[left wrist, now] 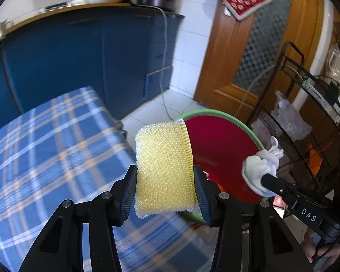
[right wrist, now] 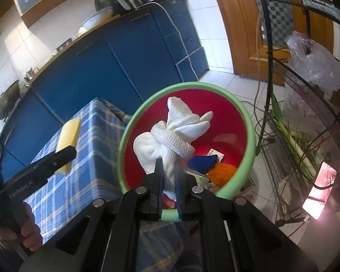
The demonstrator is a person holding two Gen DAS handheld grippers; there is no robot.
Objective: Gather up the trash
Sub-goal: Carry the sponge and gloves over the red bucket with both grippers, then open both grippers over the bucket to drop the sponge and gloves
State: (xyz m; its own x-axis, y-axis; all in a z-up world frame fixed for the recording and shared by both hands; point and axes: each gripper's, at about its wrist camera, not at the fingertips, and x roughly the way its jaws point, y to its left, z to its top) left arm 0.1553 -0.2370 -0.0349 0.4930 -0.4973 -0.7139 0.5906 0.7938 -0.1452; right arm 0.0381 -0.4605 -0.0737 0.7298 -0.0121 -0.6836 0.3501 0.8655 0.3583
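Observation:
My left gripper [left wrist: 165,181] is shut on a yellow sponge [left wrist: 164,165] and holds it in the air past the table's edge, beside the bin. My right gripper [right wrist: 169,167] is shut on a knotted white cloth [right wrist: 170,133] and holds it over the red bin with a green rim [right wrist: 249,122]. The cloth also shows in the left wrist view [left wrist: 260,167], above the bin [left wrist: 219,145]. Blue and orange scraps [right wrist: 215,165] lie in the bin's bottom. The sponge shows in the right wrist view [right wrist: 69,133] above the table.
A table with a blue plaid cloth [left wrist: 45,147] stands left of the bin. Blue kitchen cabinets [left wrist: 79,56] lie behind. A black wire rack [right wrist: 306,136] with leeks and a plastic bag stands right of the bin. A wooden door [left wrist: 238,56] is behind.

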